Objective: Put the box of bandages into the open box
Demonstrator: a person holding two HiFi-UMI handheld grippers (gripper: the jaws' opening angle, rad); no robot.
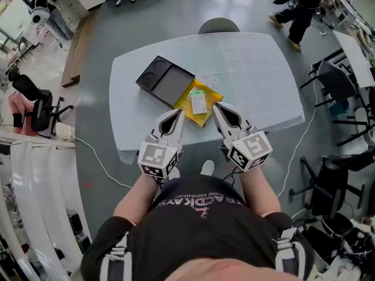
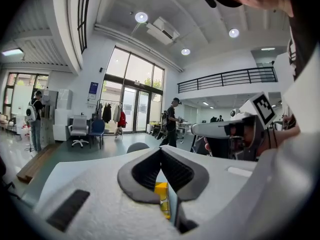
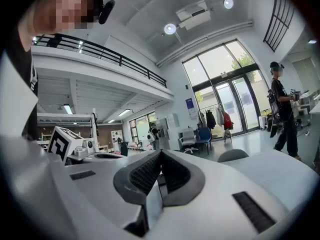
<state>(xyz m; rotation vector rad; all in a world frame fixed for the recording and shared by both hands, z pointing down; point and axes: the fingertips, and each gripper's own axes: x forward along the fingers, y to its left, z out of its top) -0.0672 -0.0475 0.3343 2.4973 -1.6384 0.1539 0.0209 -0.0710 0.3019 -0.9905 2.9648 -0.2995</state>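
Observation:
The small white bandage box with a green end lies on a yellow packet near the table's front edge. The black open box sits just to its left on the white table. My left gripper hovers at the packet's front left corner with its jaws shut and empty. My right gripper hangs just right of the bandage box, its tips also together with nothing in them. In the left gripper view, the left gripper has its pads meeting, and a strip of yellow packet shows below them. The right gripper view shows only the right gripper, closed.
A grey chair stands at the table's far side. Black office chairs stand at the left and at the right. A person walks beyond the table at the upper right. A white cable runs over the floor.

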